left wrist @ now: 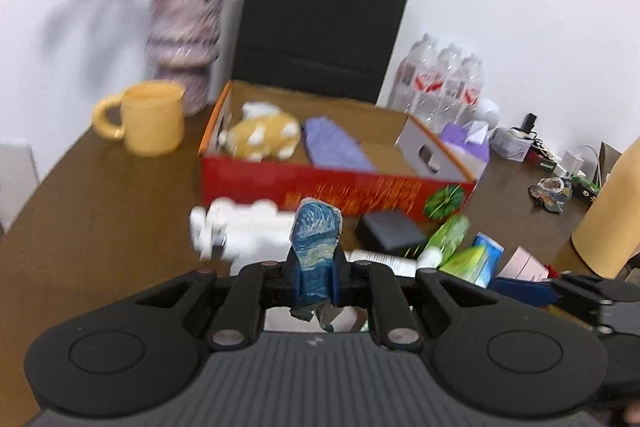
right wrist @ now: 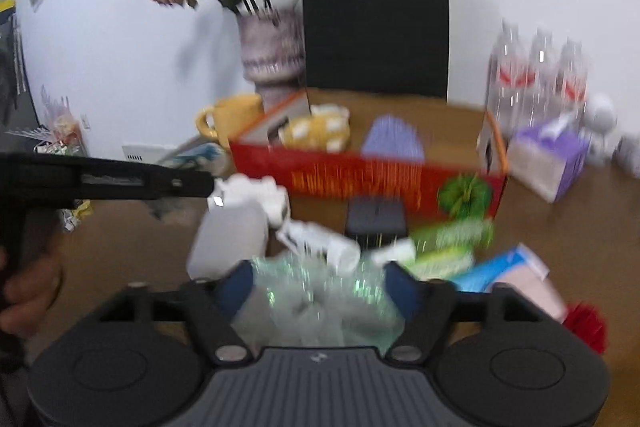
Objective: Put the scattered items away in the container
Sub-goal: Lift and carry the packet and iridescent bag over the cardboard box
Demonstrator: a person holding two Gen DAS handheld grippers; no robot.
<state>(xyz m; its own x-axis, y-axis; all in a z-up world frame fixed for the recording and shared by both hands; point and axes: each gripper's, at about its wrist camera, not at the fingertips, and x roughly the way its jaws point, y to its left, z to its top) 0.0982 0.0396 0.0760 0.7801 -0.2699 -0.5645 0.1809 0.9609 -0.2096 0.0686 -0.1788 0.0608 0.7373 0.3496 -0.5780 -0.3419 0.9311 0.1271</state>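
The left claw (left wrist: pixel 316 267) is clamped tight on a small blue packet with a swirled painting print (left wrist: pixel 315 239), which stands upright between its pads. Just ahead of that claw sits the red cardboard box (left wrist: pixel 340 187), open on top, on the brown table (left wrist: pixel 100 227). Inside the box lie a yellow-and-white plush toy (left wrist: pixel 264 137) toward its left end and a purple folded cloth (left wrist: pixel 334 145) near the middle.

The right claw (right wrist: pixel 318 291) stands wide, its blue pads apart, with a crinkled clear wrapper (right wrist: pixel 316 303) between them; motion blur hides whether the pads press on it. Ahead of this claw, short of the box, lie a white bottle (right wrist: pixel 230 243), a black case (right wrist: pixel 376 217), a green tube (right wrist: pixel 452 237) and a light blue pack (right wrist: pixel 496 267). The left claw's black body (right wrist: pixel 104 181) reaches in from the left, with a hand (right wrist: pixel 28 291) below it.

Beyond the box stand a yellow mug (left wrist: pixel 152 119), a vase of flowers (left wrist: pixel 184 43), a black paper bag (left wrist: pixel 324 15) and 3 water bottles (left wrist: pixel 440 79).
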